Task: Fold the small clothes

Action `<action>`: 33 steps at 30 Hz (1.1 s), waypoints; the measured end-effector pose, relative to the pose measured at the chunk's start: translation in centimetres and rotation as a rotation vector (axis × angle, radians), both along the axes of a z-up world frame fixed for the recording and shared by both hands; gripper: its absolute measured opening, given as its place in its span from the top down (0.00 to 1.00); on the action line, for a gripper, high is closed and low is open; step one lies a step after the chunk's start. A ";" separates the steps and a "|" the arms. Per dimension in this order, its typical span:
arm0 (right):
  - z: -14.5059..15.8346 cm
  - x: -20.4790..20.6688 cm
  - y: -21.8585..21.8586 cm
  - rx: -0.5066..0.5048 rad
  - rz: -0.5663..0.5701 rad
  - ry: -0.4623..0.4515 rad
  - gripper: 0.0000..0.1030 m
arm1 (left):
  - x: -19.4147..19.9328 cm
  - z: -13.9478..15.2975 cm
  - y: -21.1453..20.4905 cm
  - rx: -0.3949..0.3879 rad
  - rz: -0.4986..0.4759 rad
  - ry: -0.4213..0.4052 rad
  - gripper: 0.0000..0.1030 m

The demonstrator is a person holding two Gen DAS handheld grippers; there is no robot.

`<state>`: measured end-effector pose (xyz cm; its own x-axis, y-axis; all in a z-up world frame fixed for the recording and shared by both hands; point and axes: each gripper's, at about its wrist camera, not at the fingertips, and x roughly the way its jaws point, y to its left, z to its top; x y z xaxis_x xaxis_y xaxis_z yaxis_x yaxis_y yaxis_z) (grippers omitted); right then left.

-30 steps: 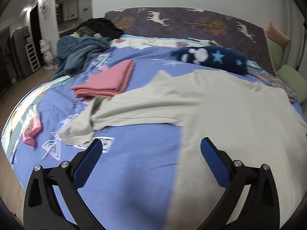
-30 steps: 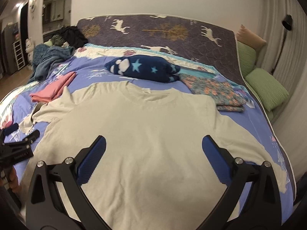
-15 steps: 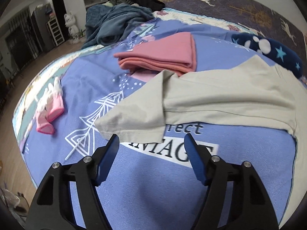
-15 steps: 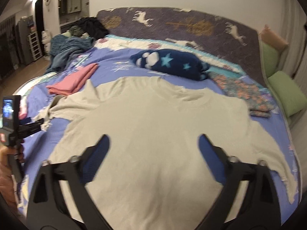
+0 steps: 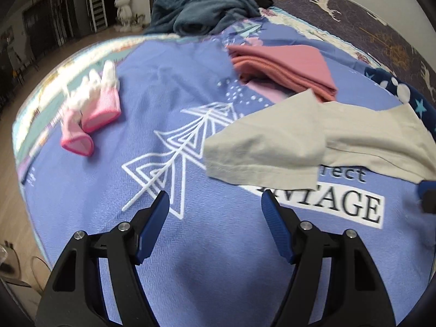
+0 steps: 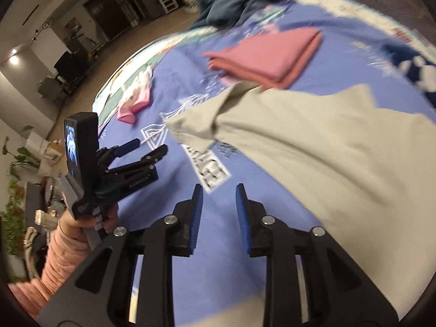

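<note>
Periwinkle cotton, printed with white arrows and a "VINTAGE" label, is the bedspread (image 5: 218,259) under both tools. In the left wrist view, a pair of pink-and-white socks (image 5: 90,109) lies well off to the left of the left gripper (image 5: 215,201), whose blue-padded jaws are spread wide with nothing between them, just above the cover. Ahead and to the right of it the beige T-shirt (image 5: 272,147) has its sleeve rumpled and folded over itself, the hem near the right fingertip but apart from it. Beyond the sleeve sits a folded pink garment (image 5: 286,65), touching the shirt's edge, with a heap of teal blanket (image 5: 204,11) farther back. In the right wrist view, the left tool is held at the far left, and the right gripper (image 6: 219,190) has its jaws drawn close together but parted, pinching nothing, over bare cover. The shirt's body spreads to the right of it, blurred.
</note>
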<state>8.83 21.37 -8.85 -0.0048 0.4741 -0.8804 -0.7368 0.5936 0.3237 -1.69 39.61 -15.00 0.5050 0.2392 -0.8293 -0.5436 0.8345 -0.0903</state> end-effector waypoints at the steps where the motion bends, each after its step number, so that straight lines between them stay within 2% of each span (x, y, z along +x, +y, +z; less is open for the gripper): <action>1: -1.1 0.3 1.5 -0.018 0.005 0.032 0.71 | 0.0 -0.6 1.0 -0.043 -0.002 -0.007 0.31; 4: -3.5 1.3 3.8 -0.048 -0.020 0.108 0.70 | 0.4 -1.8 3.2 -0.147 -0.007 -0.048 0.31; 6: -4.8 2.1 5.1 -0.063 -0.042 0.151 0.66 | 0.8 -2.2 4.2 -0.177 -0.006 -0.072 0.31; 9: -6.0 3.2 6.5 -0.055 -0.076 0.174 0.59 | 1.7 -2.5 5.1 -0.184 -0.018 -0.100 0.31; 12: -6.9 3.9 8.1 -0.067 -0.077 0.145 0.53 | 3.0 -2.8 5.6 -0.177 -0.041 -0.113 0.32; 13: -7.1 4.0 8.6 -0.070 -0.069 0.143 0.51 | 3.4 -3.0 5.6 -0.189 -0.060 -0.117 0.45; 14: -7.4 3.9 8.9 -0.073 -0.063 0.139 0.51 | 3.8 -3.2 5.5 -0.211 -0.083 -0.117 0.66; 15: -7.6 3.7 9.4 -0.078 -0.055 0.137 0.57 | 4.1 -3.5 5.4 -0.255 -0.109 -0.116 0.87; 16: -7.9 3.6 9.7 -0.086 -0.038 0.149 0.82 | 4.3 -3.6 5.2 -0.280 -0.112 -0.106 0.95; 17: -8.1 3.4 9.9 -0.093 -0.018 0.172 0.98 | 4.5 -3.6 5.1 -0.287 -0.109 -0.101 0.97; 18: -7.9 3.3 9.9 -0.089 -0.010 0.187 0.98 | 4.4 -3.3 5.0 -0.291 -0.108 -0.104 0.97; 22: -3.6 3.9 8.0 0.003 -0.028 0.151 0.98 | 3.2 0.5 3.6 -0.321 -0.167 -0.202 0.98; 24: -0.2 4.7 6.1 0.063 -0.035 0.137 0.98 | 2.8 3.3 2.1 -0.298 -0.221 -0.250 0.98; 27: 4.1 5.8 2.9 0.123 -0.043 0.117 0.98 | 2.8 8.3 -1.8 -0.241 -0.330 -0.308 0.98; 30: 8.1 6.7 -1.6 0.171 -0.061 0.098 0.98 | 3.0 12.0 -6.0 -0.216 -0.447 -0.361 0.98; 33: 11.4 6.6 -6.8 0.184 -0.084 0.041 0.98 | 3.5 15.2 -12.0 -0.214 -0.593 -0.409 0.98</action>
<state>15.47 14.54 2.51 0.0076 0.6270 -0.7790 -0.6717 0.5803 0.4605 1.79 27.64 0.21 0.7766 -0.3145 -0.5459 0.1035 0.9184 -0.3818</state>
